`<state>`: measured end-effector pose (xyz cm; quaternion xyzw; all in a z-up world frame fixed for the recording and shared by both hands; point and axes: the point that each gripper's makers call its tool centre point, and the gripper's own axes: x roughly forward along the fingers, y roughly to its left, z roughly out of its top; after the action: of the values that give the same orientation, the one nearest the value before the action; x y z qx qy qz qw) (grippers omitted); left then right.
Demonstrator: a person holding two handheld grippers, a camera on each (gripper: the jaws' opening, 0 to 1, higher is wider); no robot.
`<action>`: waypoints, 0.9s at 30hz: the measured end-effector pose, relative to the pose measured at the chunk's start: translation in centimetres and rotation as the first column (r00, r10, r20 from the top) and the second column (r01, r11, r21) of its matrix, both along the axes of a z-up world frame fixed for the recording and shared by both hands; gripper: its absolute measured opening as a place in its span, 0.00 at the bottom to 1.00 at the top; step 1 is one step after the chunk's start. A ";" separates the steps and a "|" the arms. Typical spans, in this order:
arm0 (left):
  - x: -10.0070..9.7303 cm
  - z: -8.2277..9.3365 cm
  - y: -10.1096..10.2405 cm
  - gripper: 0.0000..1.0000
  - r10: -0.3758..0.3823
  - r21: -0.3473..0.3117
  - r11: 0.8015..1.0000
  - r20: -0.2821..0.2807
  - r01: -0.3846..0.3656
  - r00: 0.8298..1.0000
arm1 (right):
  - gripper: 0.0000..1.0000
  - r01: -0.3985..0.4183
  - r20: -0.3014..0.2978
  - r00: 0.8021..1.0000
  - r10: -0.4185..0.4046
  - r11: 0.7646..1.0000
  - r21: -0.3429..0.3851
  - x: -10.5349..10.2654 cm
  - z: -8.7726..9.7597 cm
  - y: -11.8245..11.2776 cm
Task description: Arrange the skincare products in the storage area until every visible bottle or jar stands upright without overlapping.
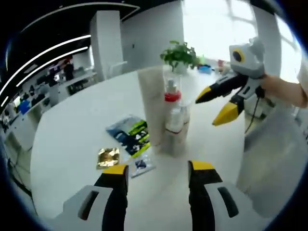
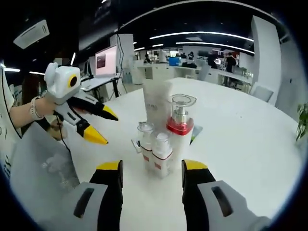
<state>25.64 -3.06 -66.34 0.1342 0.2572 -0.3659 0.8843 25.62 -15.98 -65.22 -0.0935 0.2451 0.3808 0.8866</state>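
A cluster of skincare products stands upright on the white round table (image 1: 67,130). It holds a tall white tube (image 1: 153,103), a pump bottle with a red collar and clear cap (image 1: 173,113), and small clear-capped bottles. The right gripper view has the same tube (image 2: 156,103), the pump bottle (image 2: 180,132) and two small bottles (image 2: 161,154) (image 2: 144,134) packed close together. My left gripper (image 1: 159,168) is open just short of the cluster. My right gripper (image 2: 152,166) is open on the opposite side. Each shows in the other's view, open and empty: right gripper (image 1: 210,110), left gripper (image 2: 108,129).
Flat sachets lie left of the cluster: a blue-green packet (image 1: 129,134), a gold one (image 1: 108,157) and a small blue one (image 1: 142,165). A potted plant (image 1: 179,55) stands at the table's far side. A pale grey bag (image 2: 43,163) sits by the table edge. Office desks fill the background.
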 end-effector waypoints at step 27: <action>-3.1 3.5 4.2 0.82 0.053 -0.033 0.998 -0.012 -0.053 0.999 | 0.84 -0.032 0.028 0.999 0.035 0.995 -0.092 -2.4 2.7 0.6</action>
<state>22.52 1.10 -62.79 0.1107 0.2596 -0.3474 0.8942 23.20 -15.38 -62.57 -0.1437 0.2476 0.3827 0.8784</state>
